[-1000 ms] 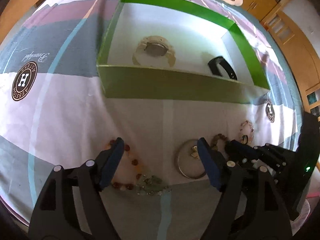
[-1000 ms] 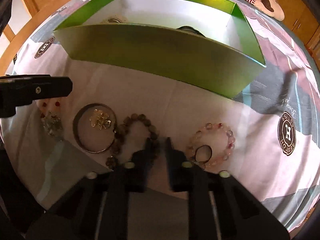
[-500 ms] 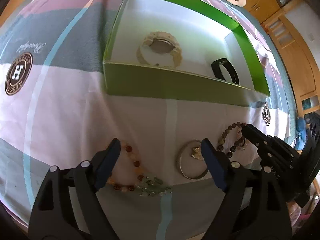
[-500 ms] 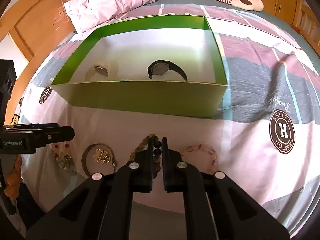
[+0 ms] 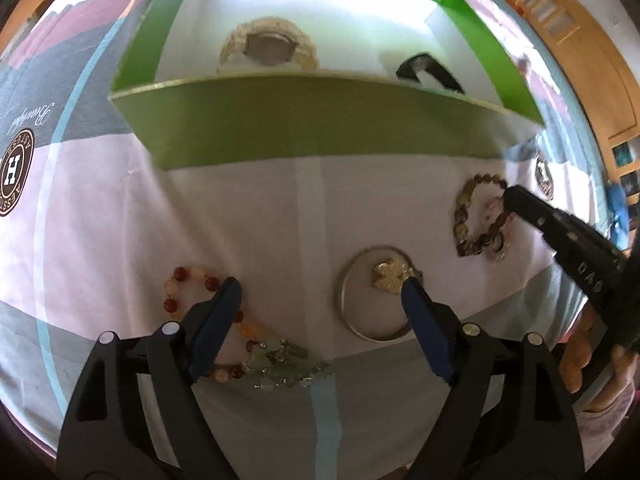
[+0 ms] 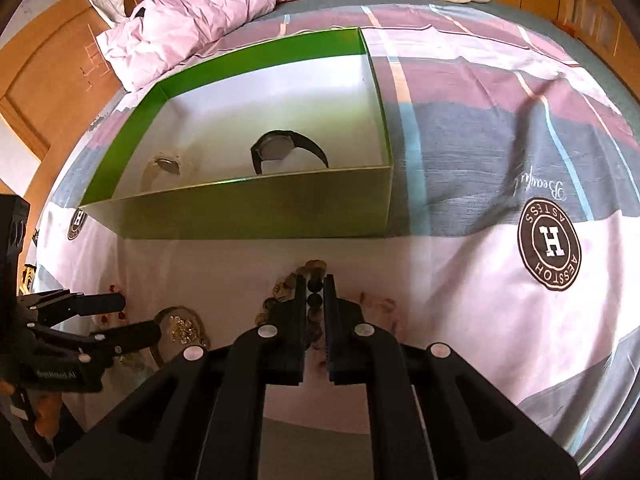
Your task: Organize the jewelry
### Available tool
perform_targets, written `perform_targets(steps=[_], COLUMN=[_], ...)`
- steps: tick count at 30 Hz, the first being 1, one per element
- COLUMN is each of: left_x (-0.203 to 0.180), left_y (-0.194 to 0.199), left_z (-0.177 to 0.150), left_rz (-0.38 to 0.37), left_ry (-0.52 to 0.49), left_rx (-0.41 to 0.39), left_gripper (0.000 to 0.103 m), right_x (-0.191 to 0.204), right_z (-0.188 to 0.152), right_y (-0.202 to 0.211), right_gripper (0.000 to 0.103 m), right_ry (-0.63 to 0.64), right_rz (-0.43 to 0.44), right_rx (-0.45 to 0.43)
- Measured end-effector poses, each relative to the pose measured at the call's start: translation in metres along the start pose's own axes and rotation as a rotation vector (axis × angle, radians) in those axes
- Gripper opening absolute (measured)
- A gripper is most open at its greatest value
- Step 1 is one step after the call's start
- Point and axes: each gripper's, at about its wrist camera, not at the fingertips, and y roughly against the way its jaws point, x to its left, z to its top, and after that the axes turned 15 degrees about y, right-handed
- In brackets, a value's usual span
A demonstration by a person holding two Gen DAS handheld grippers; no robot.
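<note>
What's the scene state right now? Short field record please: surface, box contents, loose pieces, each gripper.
surface: bedspread with round H logos
box: green box, open top, white inside
in box: pale watch; black watch
loose in front of box: red-and-orange bead bracelet with green charm; metal bangle with a gold charm inside its ring; pink bead bracelet
left gripper: open, jaws have just been opening, nothing between the pads
right gripper: shut on dark bead bracelet

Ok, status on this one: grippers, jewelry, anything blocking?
Right gripper shut on dark bead bracelet. Left gripper open over silver bangle, holding nothing. Two watches already in green box. Path to box clear.
</note>
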Motion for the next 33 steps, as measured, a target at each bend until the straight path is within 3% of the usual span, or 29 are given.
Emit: perform_targets(steps=[5, 10, 14, 17, 23, 28, 33], left_x=[0.006, 0.022, 0.037, 0.049, 0.042, 0.061, 0.089], left_y=[-0.002, 0.005, 0.021, 0.026, 0.022, 0.031, 0.040], left_z=[0.005, 0.016, 0.023, 0.031, 0.029, 0.032, 0.030], left_rz=[0.054, 0.050, 0.056, 0.021, -0.022, -0.012, -0.012], left_ry=[0.018, 0.104, 0.173, 0.218, 0.162, 0.225, 0.283], left_rx=[-0.035, -0.086, -0.161, -0.141, -0.094, -0.096, -0.062], left_gripper=[0.066, 0.061, 0.063, 0.072, 0.072, 0.077, 0.077], right_x=[-0.007, -0.009, -0.013, -0.017, -0.030, -0.023, -0.008], right_z=[-0.003, -0.007, -0.008, -0.011, -0.022, -0.023, -0.025], right_y=[0.002, 0.004, 0.008, 0.006, -0.012, -0.015, -0.015], right_gripper=[0.010, 0.010, 0.010, 0.010, 0.010, 0.017, 0.016], right_ry=[-0.032, -0.030, -0.037, -0.033, -0.060, -0.008, 0.048], right_rz=[-0.003, -0.009, -0.030, -0.047, -0.131, -0.150, -0.103], right_rx=[0.000, 0.005, 0.002, 0.047, 0.174, 0.186, 0.181])
